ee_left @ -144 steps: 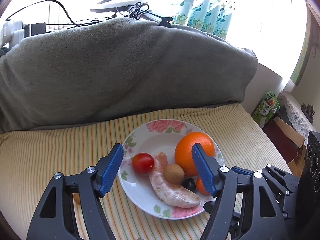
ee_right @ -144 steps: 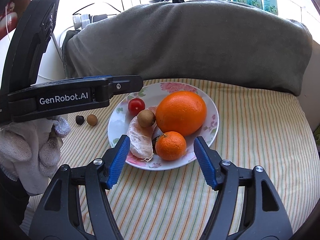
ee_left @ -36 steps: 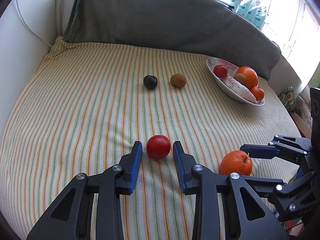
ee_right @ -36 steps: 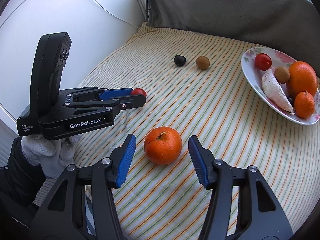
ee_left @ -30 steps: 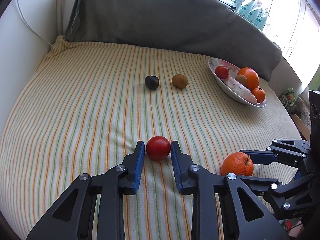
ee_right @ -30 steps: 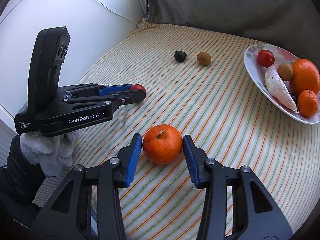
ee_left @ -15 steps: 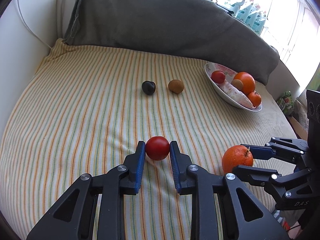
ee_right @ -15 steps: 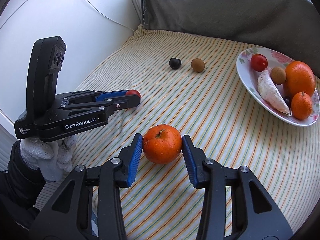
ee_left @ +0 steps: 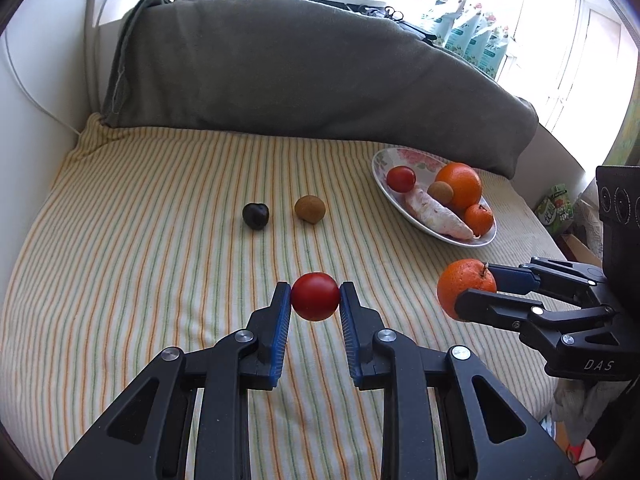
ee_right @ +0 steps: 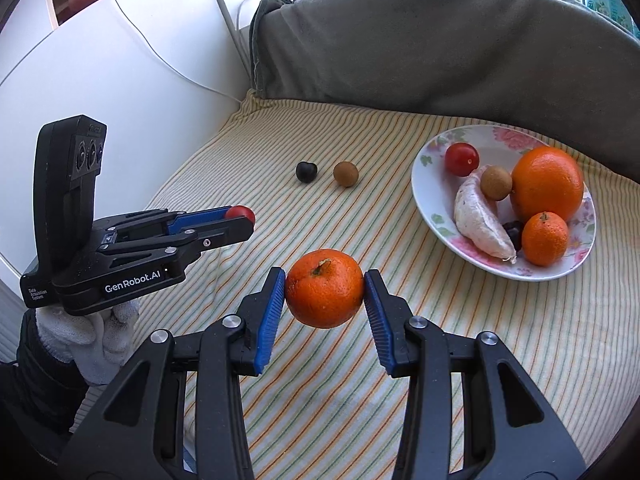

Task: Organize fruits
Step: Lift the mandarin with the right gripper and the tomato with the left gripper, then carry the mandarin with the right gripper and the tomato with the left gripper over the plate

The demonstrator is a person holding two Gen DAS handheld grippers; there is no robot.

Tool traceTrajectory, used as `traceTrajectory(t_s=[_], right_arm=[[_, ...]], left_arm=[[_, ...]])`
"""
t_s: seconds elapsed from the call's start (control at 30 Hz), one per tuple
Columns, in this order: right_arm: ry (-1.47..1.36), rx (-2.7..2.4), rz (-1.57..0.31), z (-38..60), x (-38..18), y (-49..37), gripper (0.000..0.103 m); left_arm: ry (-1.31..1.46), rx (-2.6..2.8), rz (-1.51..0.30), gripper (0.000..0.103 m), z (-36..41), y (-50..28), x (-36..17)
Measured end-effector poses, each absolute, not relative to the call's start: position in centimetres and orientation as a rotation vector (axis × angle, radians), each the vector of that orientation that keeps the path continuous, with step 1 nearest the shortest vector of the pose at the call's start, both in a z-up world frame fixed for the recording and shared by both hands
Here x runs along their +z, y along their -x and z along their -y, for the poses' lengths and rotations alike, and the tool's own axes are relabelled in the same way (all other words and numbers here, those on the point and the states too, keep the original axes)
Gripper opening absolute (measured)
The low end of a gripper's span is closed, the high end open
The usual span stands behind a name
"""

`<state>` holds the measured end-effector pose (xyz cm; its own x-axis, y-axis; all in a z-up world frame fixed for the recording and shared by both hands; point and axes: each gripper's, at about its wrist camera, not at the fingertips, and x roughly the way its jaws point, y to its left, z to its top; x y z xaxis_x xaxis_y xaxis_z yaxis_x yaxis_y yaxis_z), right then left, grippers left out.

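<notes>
My left gripper (ee_left: 315,298) is shut on a red tomato (ee_left: 315,297) and holds it above the striped cloth; it also shows in the right wrist view (ee_right: 239,213). My right gripper (ee_right: 324,289) is shut on a tangerine (ee_right: 324,288), lifted off the cloth, also seen in the left wrist view (ee_left: 464,287). A floral plate (ee_right: 430,200) at the right holds a big orange (ee_right: 546,184), a small tangerine (ee_right: 545,239), a tomato (ee_right: 461,159), a brown fruit (ee_right: 496,183) and a peeled pomelo segment (ee_right: 480,220).
A dark plum (ee_right: 306,171) and a brown round fruit (ee_right: 345,173) lie loose on the striped cloth (ee_right: 400,340) left of the plate. A grey cushion (ee_right: 440,40) runs along the back. A white wall (ee_right: 120,80) with cables borders the left.
Both grippers closed on their fruit about a second ago and have since lifted them off the cloth. The views have tilted up and drawn back slightly.
</notes>
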<state>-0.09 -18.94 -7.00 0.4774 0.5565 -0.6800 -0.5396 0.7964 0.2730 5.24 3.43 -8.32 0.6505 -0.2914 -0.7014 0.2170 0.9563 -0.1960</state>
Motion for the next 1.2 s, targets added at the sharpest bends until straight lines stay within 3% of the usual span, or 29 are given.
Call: traceTrajectory(t_s=[1.2], right_arm=[[-0.054,0.497,-0.708,24.5,-2.6,-7.8,0.043]], left_arm=[[0.037,-0.417,-0.764,0.023,3.8,-10.9,-6.1]])
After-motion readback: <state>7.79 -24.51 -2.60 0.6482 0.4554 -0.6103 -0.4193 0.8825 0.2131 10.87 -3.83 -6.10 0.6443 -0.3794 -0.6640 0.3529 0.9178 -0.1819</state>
